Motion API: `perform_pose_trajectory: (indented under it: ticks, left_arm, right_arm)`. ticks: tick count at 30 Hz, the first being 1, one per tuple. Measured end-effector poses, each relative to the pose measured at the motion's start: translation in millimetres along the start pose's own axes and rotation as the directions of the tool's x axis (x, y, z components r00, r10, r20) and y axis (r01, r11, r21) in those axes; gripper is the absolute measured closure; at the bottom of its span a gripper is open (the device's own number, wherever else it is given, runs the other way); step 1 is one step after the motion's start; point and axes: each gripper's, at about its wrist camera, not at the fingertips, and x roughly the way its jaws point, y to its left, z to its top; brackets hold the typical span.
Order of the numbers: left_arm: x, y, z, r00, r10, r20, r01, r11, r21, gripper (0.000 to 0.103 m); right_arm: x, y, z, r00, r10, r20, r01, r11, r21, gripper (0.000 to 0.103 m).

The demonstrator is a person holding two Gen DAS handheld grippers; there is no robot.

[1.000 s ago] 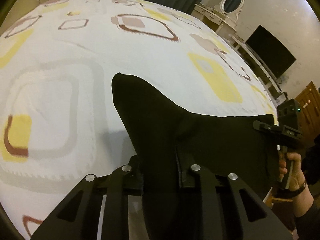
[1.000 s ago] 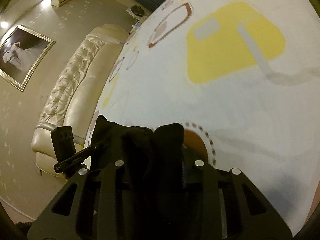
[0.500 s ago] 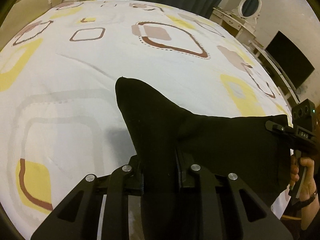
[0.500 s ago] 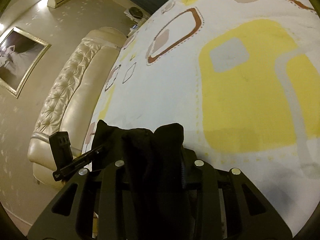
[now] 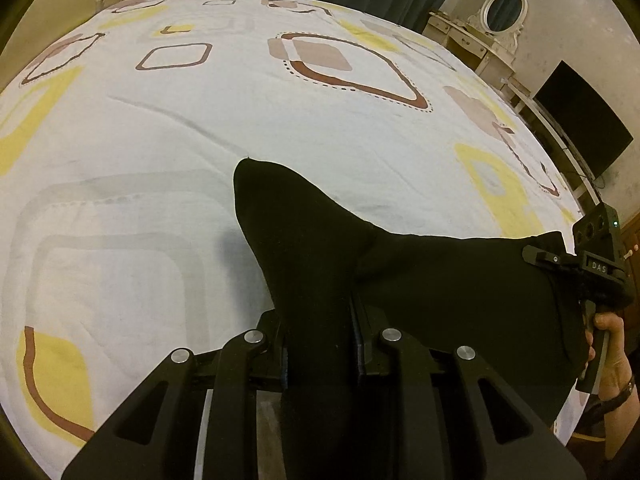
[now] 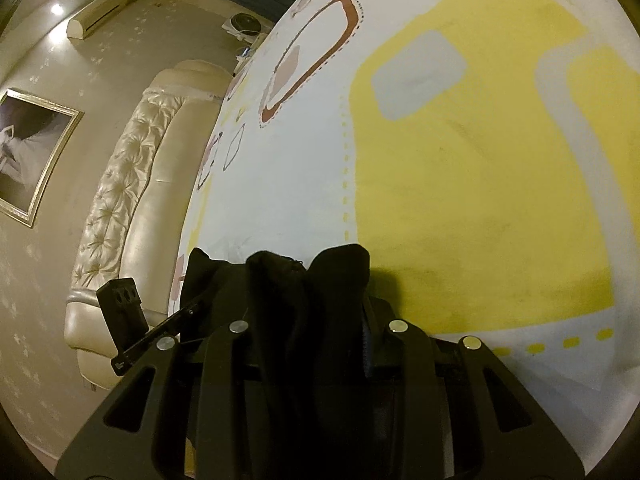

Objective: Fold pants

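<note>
Left wrist view: the pants, clamped between both grippers' jaws, are carried further over the bed than a second ago, ready for laying flat.

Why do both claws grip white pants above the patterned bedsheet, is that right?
Only the colour is wrong: the pants are black, not white, as the left wrist view shows. Both the left claw and the right claw do grip them above the patterned bedsheet.
</note>
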Motion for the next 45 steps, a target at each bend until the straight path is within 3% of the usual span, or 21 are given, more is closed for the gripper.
perform_pose_trajectory:
  ticks: [16, 23, 30, 36, 39, 45]
  left_arm:
    - [1, 1, -2, 1.0, -0.007, 0.018, 0.007, 1.0, 0.004, 0.079]
    - [0, -1, -1, 1.0, 0.012, 0.014, -0.012, 1.0, 0.021, 0.078]
    - [-31, 13, -12, 0.997, -0.064, 0.046, 0.066, 0.997, -0.047, 0.05]
    - [-70, 29, -54, 0.993, -0.093, 0.068, 0.101, 0.988, -0.117, 0.041]
    - [-82, 32, -80, 0.992, -0.106, 0.067, 0.114, 0.983, -0.144, 0.03]
    - [-87, 31, -114, 0.985, -0.16, 0.065, 0.171, 0.961, -0.216, 0.025]
  right_arm:
    - [0, 2, -1, 1.0, 0.017, 0.011, -0.017, 1.0, 0.017, 0.073]
    - [-2, 0, -2, 0.998, 0.054, 0.027, -0.056, 0.996, 0.065, 0.06]
    - [-28, 11, -17, 0.996, 0.056, 0.072, -0.062, 0.994, 0.094, 0.029]
    - [-61, 11, -59, 0.996, 0.026, 0.087, -0.033, 0.996, 0.081, 0.024]
    - [-69, 8, -81, 0.995, 0.033, 0.091, -0.041, 0.996, 0.083, 0.024]
    - [-77, 7, -112, 0.993, 0.047, 0.113, -0.056, 0.995, 0.085, 0.023]
